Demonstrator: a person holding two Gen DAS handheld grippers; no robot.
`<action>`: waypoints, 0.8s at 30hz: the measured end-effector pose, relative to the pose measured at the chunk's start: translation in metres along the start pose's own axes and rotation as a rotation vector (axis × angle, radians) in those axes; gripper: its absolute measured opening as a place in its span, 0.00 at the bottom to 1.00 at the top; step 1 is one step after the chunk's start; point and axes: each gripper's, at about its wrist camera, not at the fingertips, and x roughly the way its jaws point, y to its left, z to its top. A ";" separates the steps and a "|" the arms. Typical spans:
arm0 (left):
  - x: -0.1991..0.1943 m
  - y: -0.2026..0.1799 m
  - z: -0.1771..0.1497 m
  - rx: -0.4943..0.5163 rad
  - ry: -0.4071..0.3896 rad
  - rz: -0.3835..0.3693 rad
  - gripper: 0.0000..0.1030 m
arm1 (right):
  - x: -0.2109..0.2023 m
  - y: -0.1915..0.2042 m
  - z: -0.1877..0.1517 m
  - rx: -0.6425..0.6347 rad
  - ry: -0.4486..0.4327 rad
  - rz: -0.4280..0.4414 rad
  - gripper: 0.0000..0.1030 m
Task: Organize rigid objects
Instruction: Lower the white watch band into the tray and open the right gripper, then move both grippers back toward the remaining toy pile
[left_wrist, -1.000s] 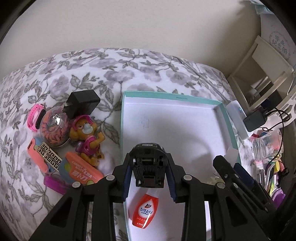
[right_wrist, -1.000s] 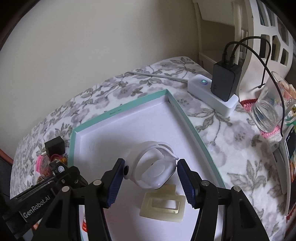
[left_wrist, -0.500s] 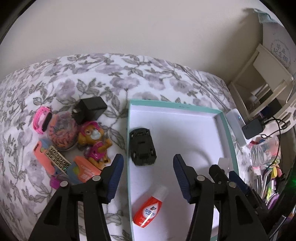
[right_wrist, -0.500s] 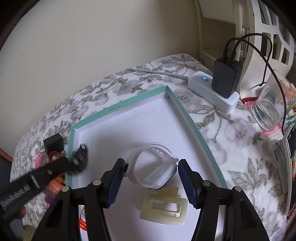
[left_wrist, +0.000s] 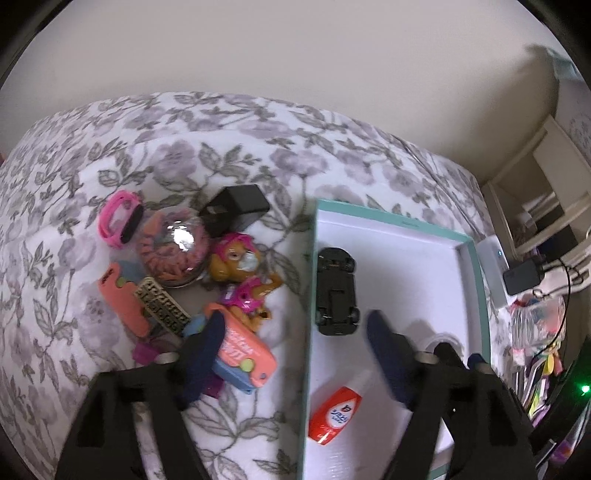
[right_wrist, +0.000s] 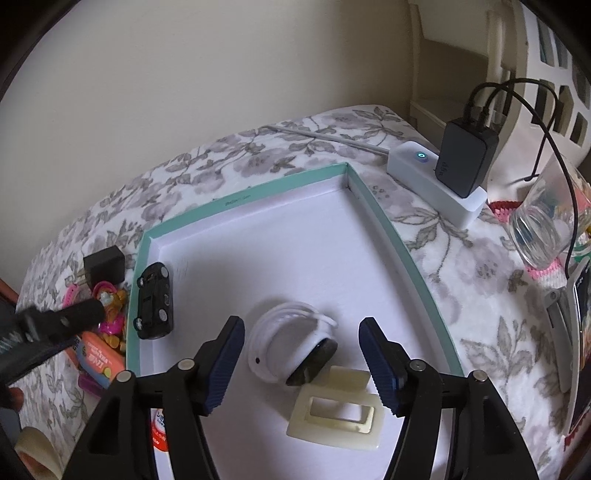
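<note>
A teal-rimmed white box (left_wrist: 474, 273) (right_wrist: 243, 197) lies on the flowered bedspread. In it lie a black toy car (left_wrist: 336, 291) (right_wrist: 155, 301) upside down by the left wall, a red-and-white bottle (left_wrist: 334, 415), a white smartwatch (right_wrist: 291, 345) and a cream hair clip (right_wrist: 334, 408). My left gripper (left_wrist: 295, 354) is open and empty, above the box's left rim. My right gripper (right_wrist: 301, 363) is open, its jaws on either side of the watch without gripping it. Left of the box lies a pile: a dog figure (left_wrist: 240, 275), an orange case (left_wrist: 243, 354), a black plug (left_wrist: 236, 208), a pink band (left_wrist: 118, 219).
A white power strip (right_wrist: 436, 181) with a black charger (right_wrist: 467, 162) and a glass (right_wrist: 543, 229) stand right of the box. A phone (right_wrist: 581, 354) lies at the far right. A clear ball of orange bands (left_wrist: 175, 251) and a patterned comb (left_wrist: 162, 308) lie in the pile.
My left gripper let go of the black car in the box, opened and moved back and left toward the pile. My right gripper opened wider and the white watch tipped over between its jaws.
</note>
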 end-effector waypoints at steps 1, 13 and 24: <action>-0.002 0.004 0.000 -0.011 -0.004 0.002 0.80 | 0.000 0.002 -0.001 -0.007 0.002 -0.001 0.67; -0.008 0.063 0.003 -0.129 0.001 0.085 0.81 | 0.004 0.021 -0.008 -0.092 -0.001 0.000 0.90; -0.024 0.116 0.010 -0.226 -0.025 0.159 0.83 | 0.004 0.032 -0.011 -0.120 -0.005 -0.008 1.00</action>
